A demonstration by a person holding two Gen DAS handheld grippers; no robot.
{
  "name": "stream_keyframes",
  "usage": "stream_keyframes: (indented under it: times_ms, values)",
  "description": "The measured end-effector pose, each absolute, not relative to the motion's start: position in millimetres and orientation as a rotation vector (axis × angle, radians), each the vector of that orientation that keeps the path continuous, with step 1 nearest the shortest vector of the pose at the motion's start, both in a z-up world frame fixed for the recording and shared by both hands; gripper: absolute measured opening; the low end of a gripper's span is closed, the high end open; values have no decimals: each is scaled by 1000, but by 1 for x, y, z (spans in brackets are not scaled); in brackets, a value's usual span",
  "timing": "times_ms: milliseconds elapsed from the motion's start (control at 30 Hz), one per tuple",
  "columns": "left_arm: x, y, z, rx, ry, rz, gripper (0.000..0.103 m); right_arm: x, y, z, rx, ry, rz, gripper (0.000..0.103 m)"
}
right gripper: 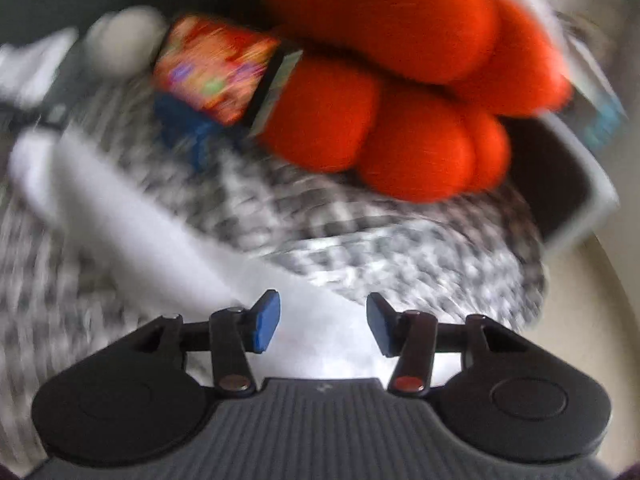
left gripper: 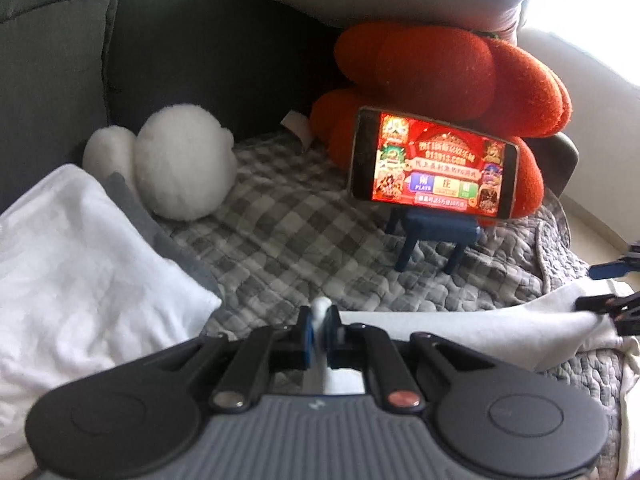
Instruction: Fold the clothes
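Left gripper (left gripper: pixel 320 330): pinching an edge of the white garment (left gripper: pixel 480 330), pads closed on a small bunched fold.
Right gripper (right gripper: pixel 323 326): standing about half open over the same cloth, nothing clamped.
White garment: lying on the checked blanket (left gripper: pixel 304 240), long axis running from one gripper to the other.
Beyond: phone (left gripper: pixel 434 164) glowing on a blue stand (left gripper: pixel 434 240), leaning against an orange plush (left gripper: pixel 460 76).
Left side: white plush (left gripper: pixel 184 164) and white pillow (left gripper: pixel 76 264) crowding the sofa (left gripper: pixel 52 80).

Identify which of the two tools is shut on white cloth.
The left tool: its blue pads pinch a fold of the white cloth. The right tool stands open above the cloth, pads apart, gripping nothing.
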State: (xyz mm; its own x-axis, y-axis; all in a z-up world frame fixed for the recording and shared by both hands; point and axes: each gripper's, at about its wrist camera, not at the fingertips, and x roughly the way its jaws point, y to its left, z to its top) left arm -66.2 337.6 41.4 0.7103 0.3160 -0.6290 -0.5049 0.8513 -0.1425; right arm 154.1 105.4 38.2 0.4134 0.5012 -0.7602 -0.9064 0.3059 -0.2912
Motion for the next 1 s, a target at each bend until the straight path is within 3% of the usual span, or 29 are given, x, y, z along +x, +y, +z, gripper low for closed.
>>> stream_keyframes:
  times_ms: [67,100,200,233,400,600,667,733,800,867,1000]
  values:
    - [-68,335,43,-295,620,460,6,157,113,31,-833,618,1045,51]
    - [-69,336,44,-295,614,458,6,159,115,30,-831,631,1061,46]
    - [-71,342,48,-332,597,451,6,159,117,27,-828,648,1099,19]
    - [-71,343,50,-338,587,453,6,156,117,29,-836,623,1098,4]
    - [-64,341,56,-310,559,481,6,154,112,48,-728,458,989,1]
    - [-31,335,35,-209,614,559,10,154,141,4,-803,458,847,1]
    - [-26,334,28,-192,640,565,14,143,148,-13,-839,431,803,9]
    - [-30,336,30,-198,635,576,17,134,146,-10,-815,415,774,9]
    - [-34,338,36,-198,625,594,28,134,131,11,-691,437,782,16]
    - [-40,339,44,-188,606,619,36,137,106,36,-524,444,764,55]
    - [-56,333,65,-179,567,634,36,129,60,72,-337,488,688,57]
